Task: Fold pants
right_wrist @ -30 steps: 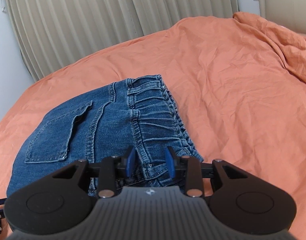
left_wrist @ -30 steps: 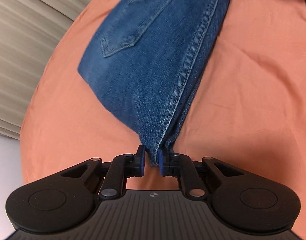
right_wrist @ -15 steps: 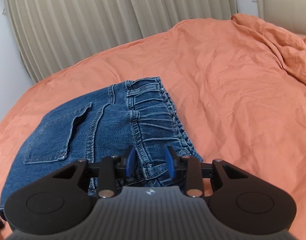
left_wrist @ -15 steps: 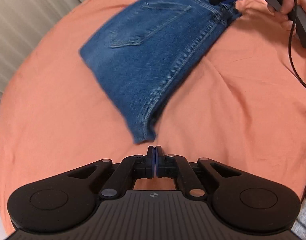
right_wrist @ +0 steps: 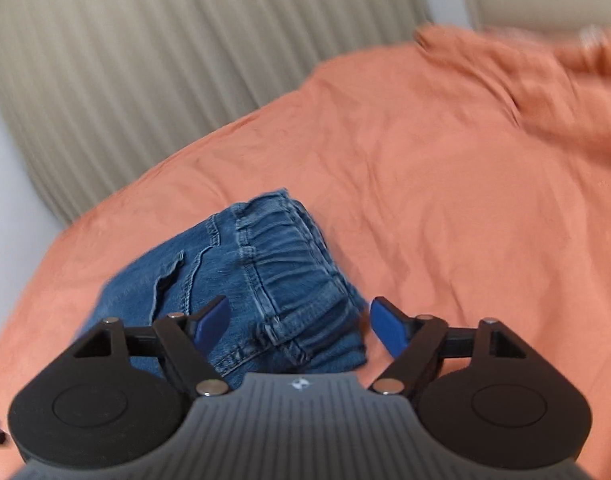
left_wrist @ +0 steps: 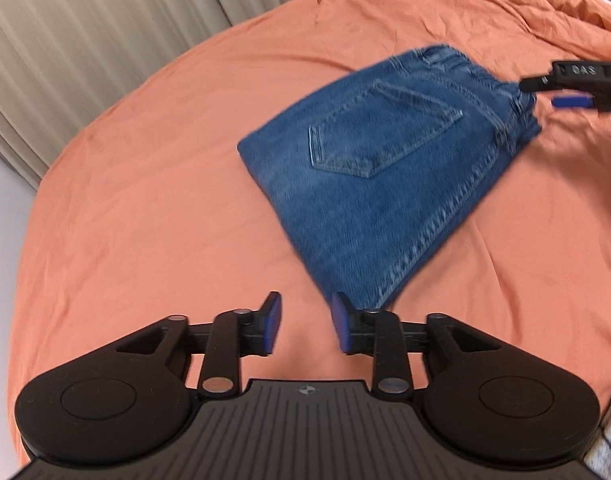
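Note:
Blue denim pants (left_wrist: 385, 176) lie folded into a compact stack on the orange bedsheet (left_wrist: 145, 200), back pocket up. My left gripper (left_wrist: 305, 326) is open and empty, just short of the stack's near corner. My right gripper (right_wrist: 299, 326) is open and empty, its blue pads on either side of the elastic waistband (right_wrist: 289, 264) without holding it. The right gripper also shows in the left wrist view (left_wrist: 573, 88), at the waistband end of the pants.
Beige pleated curtains (right_wrist: 165, 60) hang behind the bed. The orange sheet is bunched into wrinkles at the far right (right_wrist: 545, 80). A white wall strip (left_wrist: 1, 208) borders the bed on the left.
My left gripper let go of the pants' corner, pulled back and opened. My right gripper opened wider and lifted back from the waistband. The pants now lie flat.

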Demonstrator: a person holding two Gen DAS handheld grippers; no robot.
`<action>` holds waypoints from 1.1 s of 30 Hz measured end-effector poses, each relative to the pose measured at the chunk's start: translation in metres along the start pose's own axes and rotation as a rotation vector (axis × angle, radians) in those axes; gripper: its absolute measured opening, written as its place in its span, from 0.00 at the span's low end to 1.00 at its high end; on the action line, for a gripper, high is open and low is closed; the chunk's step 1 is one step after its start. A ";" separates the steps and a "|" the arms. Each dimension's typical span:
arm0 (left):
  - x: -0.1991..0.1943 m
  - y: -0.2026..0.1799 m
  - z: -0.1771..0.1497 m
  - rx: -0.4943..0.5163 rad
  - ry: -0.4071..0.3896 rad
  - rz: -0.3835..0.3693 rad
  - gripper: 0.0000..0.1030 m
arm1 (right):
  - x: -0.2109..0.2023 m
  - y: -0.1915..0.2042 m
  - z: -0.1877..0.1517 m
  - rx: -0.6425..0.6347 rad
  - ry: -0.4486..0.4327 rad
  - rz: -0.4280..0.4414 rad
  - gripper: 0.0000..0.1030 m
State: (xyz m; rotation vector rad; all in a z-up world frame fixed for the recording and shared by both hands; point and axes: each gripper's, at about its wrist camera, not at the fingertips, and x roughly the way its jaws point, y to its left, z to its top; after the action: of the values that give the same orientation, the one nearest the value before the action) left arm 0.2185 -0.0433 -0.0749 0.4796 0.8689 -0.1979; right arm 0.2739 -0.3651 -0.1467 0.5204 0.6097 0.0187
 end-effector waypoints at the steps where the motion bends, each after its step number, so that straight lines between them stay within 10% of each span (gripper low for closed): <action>1: 0.002 0.001 0.003 -0.003 -0.005 -0.003 0.41 | 0.001 -0.007 -0.001 0.055 0.020 0.018 0.73; 12: 0.055 0.049 0.020 -0.343 -0.044 -0.152 0.71 | 0.021 -0.043 -0.003 0.314 0.087 0.078 0.79; 19: 0.127 0.108 0.008 -0.810 -0.013 -0.395 0.72 | 0.051 -0.072 0.001 0.438 0.126 0.180 0.78; 26: 0.179 0.122 -0.007 -0.995 -0.009 -0.561 0.71 | 0.072 -0.070 0.001 0.403 0.171 0.239 0.60; 33: 0.164 0.110 0.001 -0.961 -0.101 -0.500 0.14 | 0.063 -0.060 0.004 0.360 0.126 0.215 0.28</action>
State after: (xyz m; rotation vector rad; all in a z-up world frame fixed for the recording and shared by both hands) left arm 0.3627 0.0571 -0.1652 -0.6463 0.8674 -0.2320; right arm 0.3199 -0.4085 -0.2066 0.9380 0.6820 0.1478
